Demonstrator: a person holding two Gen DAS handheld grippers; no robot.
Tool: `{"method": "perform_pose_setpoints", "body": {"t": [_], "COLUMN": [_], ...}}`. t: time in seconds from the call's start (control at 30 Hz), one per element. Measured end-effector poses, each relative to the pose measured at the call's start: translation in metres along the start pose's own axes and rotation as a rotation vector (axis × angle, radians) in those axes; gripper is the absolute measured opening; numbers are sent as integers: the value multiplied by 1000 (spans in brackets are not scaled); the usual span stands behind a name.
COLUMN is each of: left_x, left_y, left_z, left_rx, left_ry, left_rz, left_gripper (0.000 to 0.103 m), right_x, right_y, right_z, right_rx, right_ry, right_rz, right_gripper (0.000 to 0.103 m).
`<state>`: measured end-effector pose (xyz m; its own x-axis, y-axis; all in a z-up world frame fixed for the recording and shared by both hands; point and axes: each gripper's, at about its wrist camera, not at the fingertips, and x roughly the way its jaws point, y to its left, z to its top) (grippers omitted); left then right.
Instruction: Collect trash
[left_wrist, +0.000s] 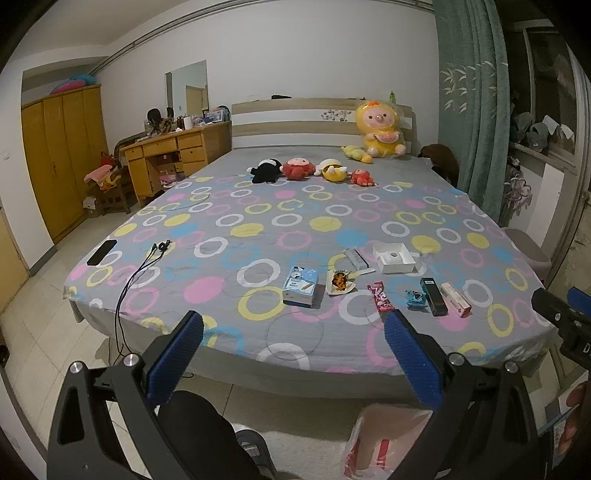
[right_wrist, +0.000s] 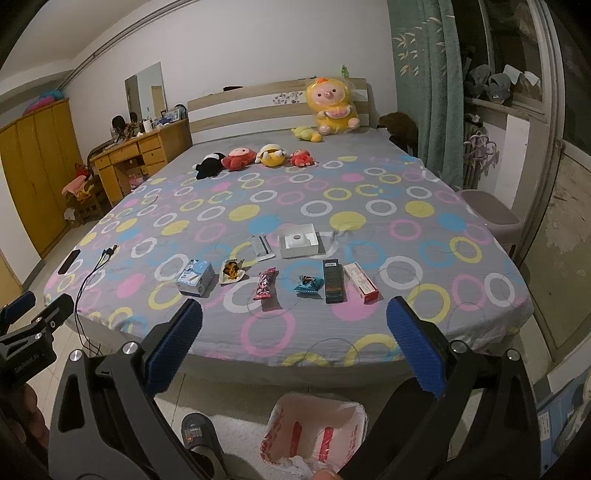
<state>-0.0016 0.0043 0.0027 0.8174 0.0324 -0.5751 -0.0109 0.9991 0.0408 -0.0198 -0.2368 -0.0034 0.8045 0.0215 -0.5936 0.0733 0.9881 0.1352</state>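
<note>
Both tools are spread wide with nothing in them, left tool (left_wrist: 293, 334) and right tool (right_wrist: 294, 326), held back at the foot of the bed (right_wrist: 332, 206). The wrappers and boxes, like the pink snack wrapper (right_wrist: 265, 284), sit in a row near that edge, probably for easy reach. The bin bag (right_wrist: 314, 430) waits open on the floor right below.

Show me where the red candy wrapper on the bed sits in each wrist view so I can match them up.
Left wrist view: the red candy wrapper lies right of centre on the bed's near edge, just above the right finger's tip.
Right wrist view: the red candy wrapper lies left of centre, well above both fingertips.
Shared landmark: in both views it lies between the orange snack packet and the teal wrapper.
</note>
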Motion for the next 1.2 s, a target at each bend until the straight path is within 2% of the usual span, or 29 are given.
{"method": "perform_pose_setpoints", "body": {"t": [1.2], "left_x": [2], "left_y": [4], "left_z": [-3], "left_rx": [-1], "left_ry": [12], "left_rz": [3], "left_gripper": [96], "right_x": [6], "right_y": [3], "right_z": [-3], "right_rx": [-7], "right_ry": [8], "right_rz": [3], "right_gripper": [98]}}
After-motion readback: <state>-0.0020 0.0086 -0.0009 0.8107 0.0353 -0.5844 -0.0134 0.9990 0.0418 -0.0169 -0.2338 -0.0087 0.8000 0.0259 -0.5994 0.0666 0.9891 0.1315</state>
